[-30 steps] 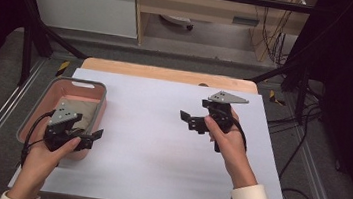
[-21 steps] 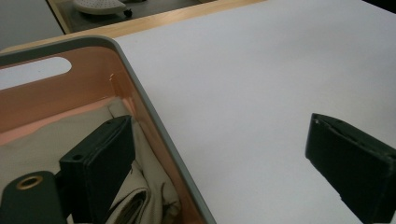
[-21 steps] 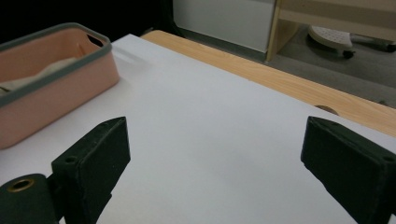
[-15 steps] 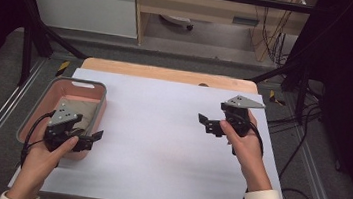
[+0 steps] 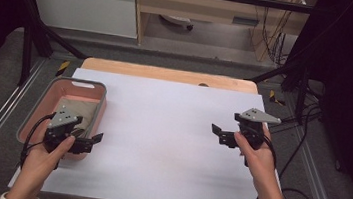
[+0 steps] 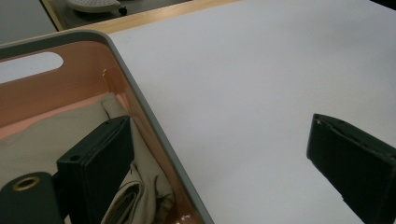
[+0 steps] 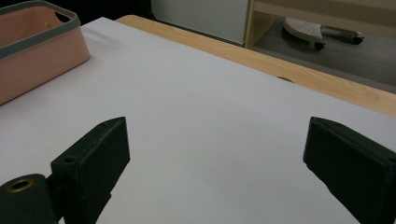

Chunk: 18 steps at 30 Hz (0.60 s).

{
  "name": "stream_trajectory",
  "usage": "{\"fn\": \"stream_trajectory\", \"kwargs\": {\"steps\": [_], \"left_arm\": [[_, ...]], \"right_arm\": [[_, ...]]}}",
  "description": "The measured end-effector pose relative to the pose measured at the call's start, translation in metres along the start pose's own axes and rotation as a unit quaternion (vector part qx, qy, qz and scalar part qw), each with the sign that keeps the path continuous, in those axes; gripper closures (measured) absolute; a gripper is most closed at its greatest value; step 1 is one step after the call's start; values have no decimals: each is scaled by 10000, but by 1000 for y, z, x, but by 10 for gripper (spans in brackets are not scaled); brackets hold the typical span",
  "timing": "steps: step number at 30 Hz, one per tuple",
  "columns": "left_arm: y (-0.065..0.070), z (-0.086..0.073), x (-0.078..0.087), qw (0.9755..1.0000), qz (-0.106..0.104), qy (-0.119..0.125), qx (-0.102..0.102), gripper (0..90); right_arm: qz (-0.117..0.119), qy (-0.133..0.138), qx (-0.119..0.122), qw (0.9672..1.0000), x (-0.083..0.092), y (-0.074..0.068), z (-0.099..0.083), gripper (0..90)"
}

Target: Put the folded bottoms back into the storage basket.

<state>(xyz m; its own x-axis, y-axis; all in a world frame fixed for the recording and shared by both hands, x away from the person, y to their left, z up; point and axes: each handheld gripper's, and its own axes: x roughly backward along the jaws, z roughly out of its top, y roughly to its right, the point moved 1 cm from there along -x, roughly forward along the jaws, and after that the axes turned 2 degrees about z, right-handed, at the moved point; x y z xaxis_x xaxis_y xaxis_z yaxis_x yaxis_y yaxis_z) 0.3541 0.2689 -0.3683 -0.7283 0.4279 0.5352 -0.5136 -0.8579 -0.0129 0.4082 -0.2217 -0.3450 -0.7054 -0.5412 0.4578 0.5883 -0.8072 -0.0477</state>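
Because the left tongs straddle the near right rim of the pink bin, one jaw inside and one over the white desk, they stand released and ready to reach the beige cloth lying in the bin, folded as far as the close view allows. The bin's long axis runs from the person away toward its handle slot. Farther right, the right tongs hover released over bare desk, jaws pointing left.
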Motion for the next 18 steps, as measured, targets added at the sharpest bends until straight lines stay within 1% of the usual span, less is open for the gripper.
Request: {"fn": "stream_trajectory", "kwargs": {"steps": [3, 4, 6, 7, 9, 10, 11, 18], "left_arm": [[-1, -1, 0, 10000, -7, -1, 35, 78], [-1, -1, 0, 10000, 7, -9, 14, 78], [-1, -3, -1, 10000, -34, 1, 39, 78], [0, -3, -1, 10000, -14, 10, 23, 78], [0, -4, -1, 10000, -51, -6, 22, 78], [0, -5, -1, 10000, -27, 9, 10, 79], [1, -5, -2, 10000, -62, 17, 20, 79], [3, -7, -2, 10000, -89, 41, -5, 79]], "right_arm": [[-71, 54, -114, 9999, 5, 5, -12, 81], [-74, 72, -141, 9998, 6, 6, -15, 82], [-103, 118, -233, 9996, 10, 9, -23, 81], [-115, 142, -286, 9994, 12, 10, -27, 82], [-129, 175, -364, 9991, 14, 12, -36, 81], [-145, 192, -396, 9989, 16, 13, -40, 81], [-161, 221, -440, 9987, 17, 13, -45, 81], [-205, 286, -730, 9967, 24, 15, -75, 76]]}}
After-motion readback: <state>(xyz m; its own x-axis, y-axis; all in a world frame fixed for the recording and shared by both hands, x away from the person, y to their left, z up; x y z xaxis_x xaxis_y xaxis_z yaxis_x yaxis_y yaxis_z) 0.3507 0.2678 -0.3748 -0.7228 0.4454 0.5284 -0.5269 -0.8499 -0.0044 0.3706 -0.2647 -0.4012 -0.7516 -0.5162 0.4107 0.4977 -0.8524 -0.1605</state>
